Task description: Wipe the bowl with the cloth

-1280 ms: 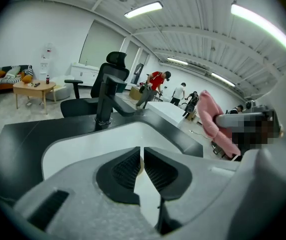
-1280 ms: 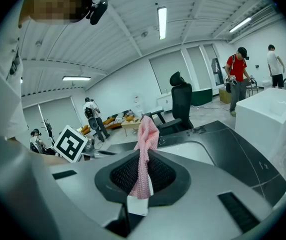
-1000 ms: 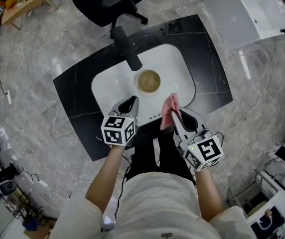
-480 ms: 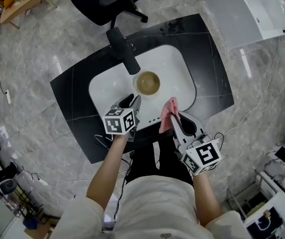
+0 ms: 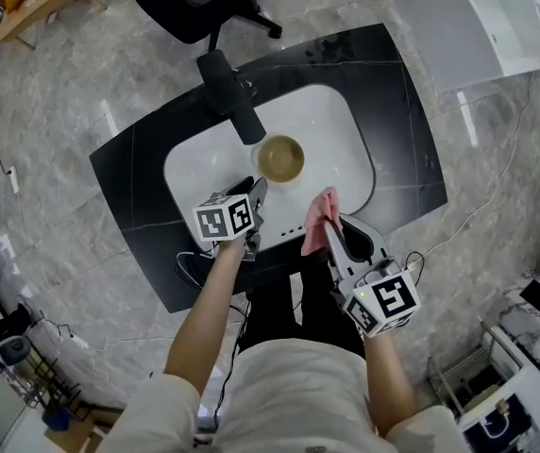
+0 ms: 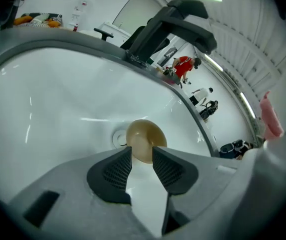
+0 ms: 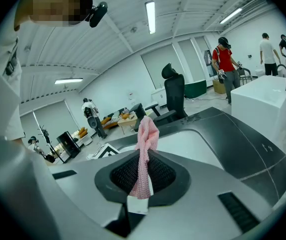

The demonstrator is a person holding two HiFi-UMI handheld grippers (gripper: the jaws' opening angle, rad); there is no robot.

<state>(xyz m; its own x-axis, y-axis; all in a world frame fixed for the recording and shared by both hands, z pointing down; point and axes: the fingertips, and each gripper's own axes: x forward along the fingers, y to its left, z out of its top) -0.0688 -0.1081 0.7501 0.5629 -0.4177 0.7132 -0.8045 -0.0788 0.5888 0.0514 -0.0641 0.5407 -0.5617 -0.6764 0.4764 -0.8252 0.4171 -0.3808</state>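
The left gripper (image 6: 142, 155) is opening, its fingers (image 6: 117, 170) spreading apart. Nothing is sitting between the pads, so they are grasping nothing. Just past their tips, framed in the gap, the tan bowl (image 6: 145, 136) is resting on the floor of the white sink (image 6: 58, 94), clear of both fingers. The drain (image 6: 116, 139) is showing right beside the bowl on its left. Farther out beyond the bowl, the black faucet (image 6: 183, 19) is reaching over the basin.

The right gripper (image 7: 143, 156) is keeping its fingers (image 7: 164, 174) clenched on the pink cloth (image 7: 147, 131). The fabric is pinched flat between the pads and is bunching upward past the fingertips, while a white label (image 7: 138, 203) is hanging out on the near side of the pads.

From the head view, the left gripper (image 5: 255, 192) is hovering over the near part of the sink (image 5: 204, 154), with the bowl (image 5: 280, 158) just ahead of its tips. The right gripper (image 5: 330, 223) is sitting to the right of it, at the sink's near rim. The cloth (image 5: 321, 215) is staying apart from the bowl, which is lying ahead and to the left of those fingers. The black bench (image 5: 402, 111) is surrounding the sink.
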